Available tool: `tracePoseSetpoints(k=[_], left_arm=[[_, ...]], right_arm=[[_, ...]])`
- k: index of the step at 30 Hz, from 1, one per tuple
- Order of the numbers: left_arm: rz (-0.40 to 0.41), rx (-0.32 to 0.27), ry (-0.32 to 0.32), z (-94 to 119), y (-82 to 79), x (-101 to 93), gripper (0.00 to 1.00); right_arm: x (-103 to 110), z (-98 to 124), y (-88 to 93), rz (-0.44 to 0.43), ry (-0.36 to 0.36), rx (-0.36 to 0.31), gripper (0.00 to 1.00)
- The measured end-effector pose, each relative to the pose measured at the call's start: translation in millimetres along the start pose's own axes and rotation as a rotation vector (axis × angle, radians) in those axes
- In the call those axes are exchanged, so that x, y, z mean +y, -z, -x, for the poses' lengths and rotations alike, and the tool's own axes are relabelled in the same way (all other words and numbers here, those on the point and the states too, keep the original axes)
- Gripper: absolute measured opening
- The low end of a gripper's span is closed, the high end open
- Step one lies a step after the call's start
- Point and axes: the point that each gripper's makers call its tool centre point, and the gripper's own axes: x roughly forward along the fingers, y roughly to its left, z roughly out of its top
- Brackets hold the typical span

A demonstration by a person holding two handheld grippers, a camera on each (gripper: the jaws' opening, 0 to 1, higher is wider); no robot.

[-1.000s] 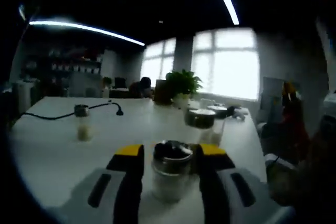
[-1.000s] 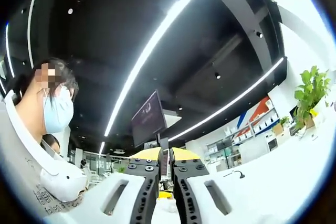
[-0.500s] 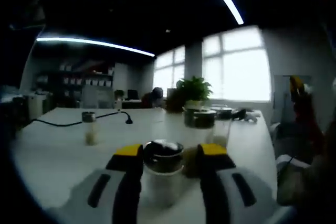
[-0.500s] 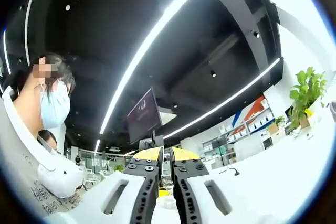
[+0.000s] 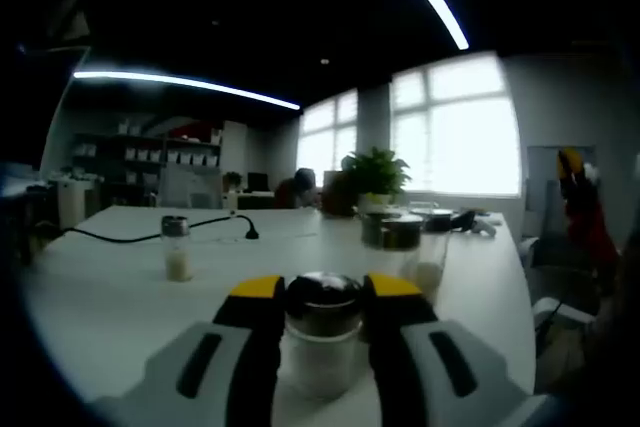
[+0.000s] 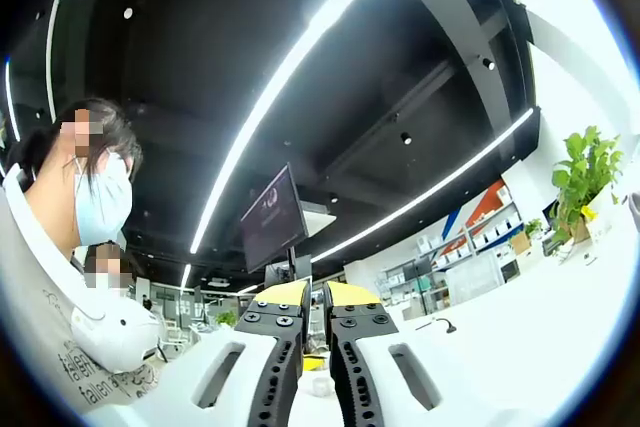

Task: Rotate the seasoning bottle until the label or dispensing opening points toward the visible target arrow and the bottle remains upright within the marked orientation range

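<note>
In the left gripper view, a bottle [image 5: 322,342] is seen standing upright directly between the two yellow-tipped jaws of the left gripper [image 5: 322,299]. Its dark metal cap [image 5: 323,303] sits level with the jaw tips, and its pale body drops straight down between them to the white table [image 5: 110,297]. The long axis is vertical, so any turn would be made about that axis. The jaws are pressed close on both sides of the cap, and the bottle is judged to be grasped. The left gripper is held level and low, pointing across the table. No target arrow or orientation mark can be made out, and the label side cannot be told.

Farther along the table, a second small bottle [image 5: 177,252] is seen to the left, with a black cable [image 5: 150,235] behind it. To the right stands a lidded jar [image 5: 400,242]. A potted plant [image 5: 374,177] and bright windows lie beyond.

In the right gripper view, the right gripper [image 6: 318,332] is tilted up toward the ceiling lights, well away from the work. Its jaws are clenched together with nothing between them. A masked person [image 6: 70,247] is seen at the left.
</note>
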Motion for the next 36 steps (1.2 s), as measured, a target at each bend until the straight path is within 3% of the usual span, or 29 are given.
tracePoseSetpoints(k=[10,16,20,23,31,36], left_arm=[[-0.010,0.023,0.143,3,0.9,-4.2,0.33],[-0.022,0.064,0.324,5,2.3,-10.0,0.33],[-0.095,0.094,0.451,7,4.5,-16.0,0.33],[-0.067,0.116,0.536,7,4.5,-17.4,0.33],[-0.046,0.100,0.666,6,4.7,-20.4,0.32],[-0.018,0.094,0.675,8,4.1,-22.0,0.33]], right_arm=[[1,1,3.7,-0.012,0.007,0.003,0.03],[6,-2,7.4,-0.015,-0.004,0.011,0.03],[8,-4,8.0,-0.027,-0.016,0.010,0.03],[9,-5,7.8,-0.039,-0.024,0.006,0.03],[8,-6,9.4,-0.043,-0.027,0.017,0.03],[7,-7,9.5,-0.043,-0.027,0.021,0.03]])
